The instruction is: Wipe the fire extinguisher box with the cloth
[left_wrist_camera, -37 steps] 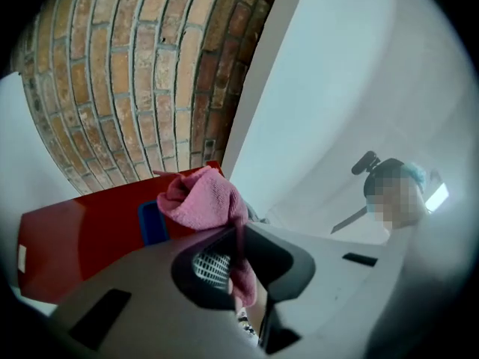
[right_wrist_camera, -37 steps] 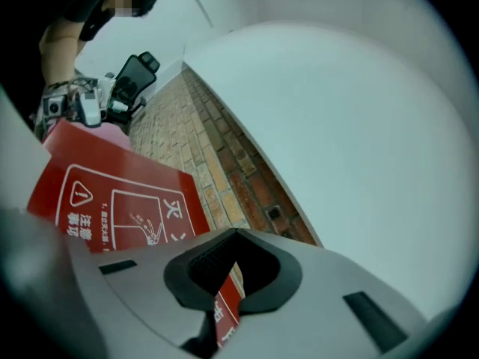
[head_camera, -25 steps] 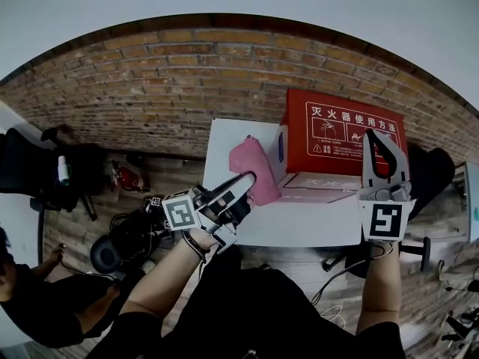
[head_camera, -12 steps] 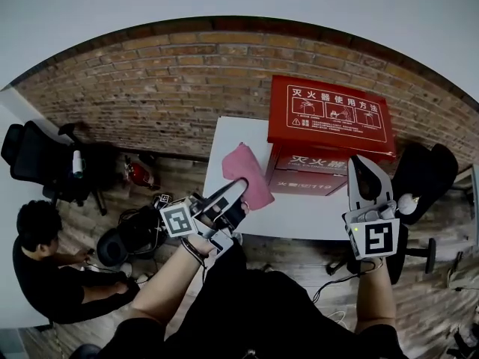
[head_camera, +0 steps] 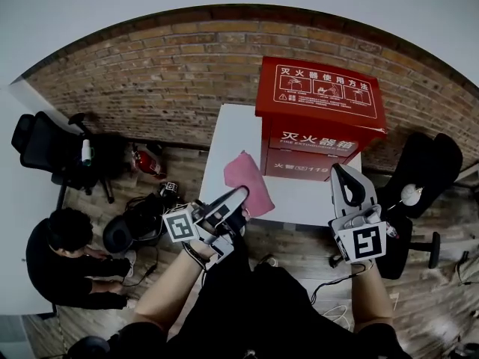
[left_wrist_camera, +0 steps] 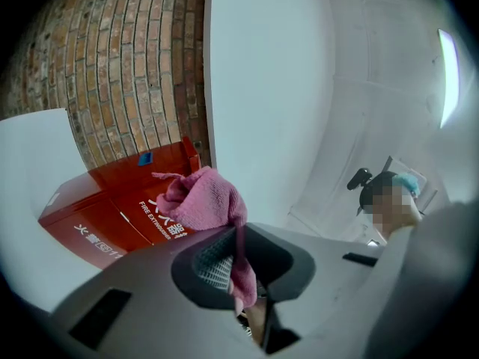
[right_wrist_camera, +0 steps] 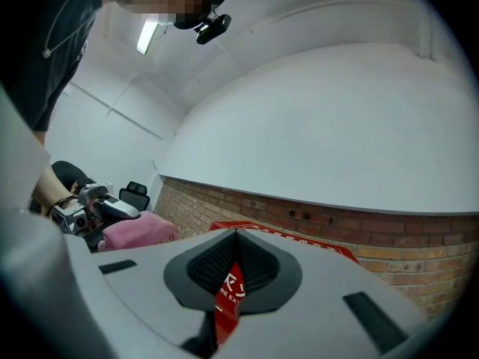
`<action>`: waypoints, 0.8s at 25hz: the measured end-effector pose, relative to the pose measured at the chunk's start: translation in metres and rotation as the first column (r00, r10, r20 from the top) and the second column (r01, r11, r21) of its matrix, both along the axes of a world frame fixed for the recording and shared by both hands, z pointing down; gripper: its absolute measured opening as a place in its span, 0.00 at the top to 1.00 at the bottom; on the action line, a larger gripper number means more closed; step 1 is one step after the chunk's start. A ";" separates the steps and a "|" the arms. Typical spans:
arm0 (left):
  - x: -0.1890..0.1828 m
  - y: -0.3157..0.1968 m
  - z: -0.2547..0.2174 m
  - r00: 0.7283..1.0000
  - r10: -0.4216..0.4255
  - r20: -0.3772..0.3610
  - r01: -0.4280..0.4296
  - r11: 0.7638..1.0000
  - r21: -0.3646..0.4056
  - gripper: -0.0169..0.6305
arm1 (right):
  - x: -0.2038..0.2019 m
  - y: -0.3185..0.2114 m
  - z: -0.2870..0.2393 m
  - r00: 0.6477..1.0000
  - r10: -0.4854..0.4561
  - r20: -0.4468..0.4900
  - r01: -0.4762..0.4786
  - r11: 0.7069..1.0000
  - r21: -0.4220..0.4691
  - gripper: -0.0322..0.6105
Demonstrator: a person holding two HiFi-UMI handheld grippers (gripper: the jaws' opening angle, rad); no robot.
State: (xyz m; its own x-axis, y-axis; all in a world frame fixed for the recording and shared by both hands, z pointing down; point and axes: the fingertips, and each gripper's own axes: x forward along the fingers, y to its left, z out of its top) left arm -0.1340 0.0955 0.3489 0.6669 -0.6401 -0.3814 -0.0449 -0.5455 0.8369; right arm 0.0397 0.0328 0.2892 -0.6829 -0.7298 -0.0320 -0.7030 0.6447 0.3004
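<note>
We grip cloth (head_camera: pixel 247 182) in left gripper (head_camera: pixel 239 194) jaws over counter's (head_camera: pixel 228 137) near-left edge, beside box (head_camera: pixel 318 118) at far-right corner. Right gripper (head_camera: pixel 341 173) jaws closed, empty. Next, likely: press cloth on box front, sweep.

White table (head_camera: pixel 230 137) backs onto brick wall (head_camera: pixel 150 81). Black chair (head_camera: pixel 45 144) to its left, second black chair (head_camera: pixel 428 172) to its right. Wooden floor (head_camera: pixel 438 290). Cables (head_camera: pixel 146 200) lie left of table. Person (head_camera: pixel 63 256) at lower left, seen from above.
</note>
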 end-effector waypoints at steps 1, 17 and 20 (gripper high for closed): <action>0.004 0.004 0.001 1.000 0.005 0.001 -0.005 1.000 -0.003 0.88 | 0.002 0.004 0.003 1.000 -0.004 0.006 0.004 1.000 -0.012 0.92; 0.019 -0.001 0.066 0.986 0.164 -0.014 -0.164 0.982 -0.089 0.88 | -0.002 0.023 0.050 0.998 0.042 0.055 -0.034 0.989 -0.147 0.92; 0.018 -0.010 0.089 0.983 0.182 -0.019 -0.183 0.976 -0.115 0.88 | -0.002 0.023 0.065 0.997 0.054 0.053 -0.044 0.984 -0.174 0.92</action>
State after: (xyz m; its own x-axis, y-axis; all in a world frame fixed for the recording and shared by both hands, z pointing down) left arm -0.1156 0.0860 0.4382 0.7739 -0.5480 -0.3176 0.0534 -0.4432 0.8948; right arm 0.0374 0.0556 0.3542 -0.6468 -0.7603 0.0594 -0.7479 0.6476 0.1460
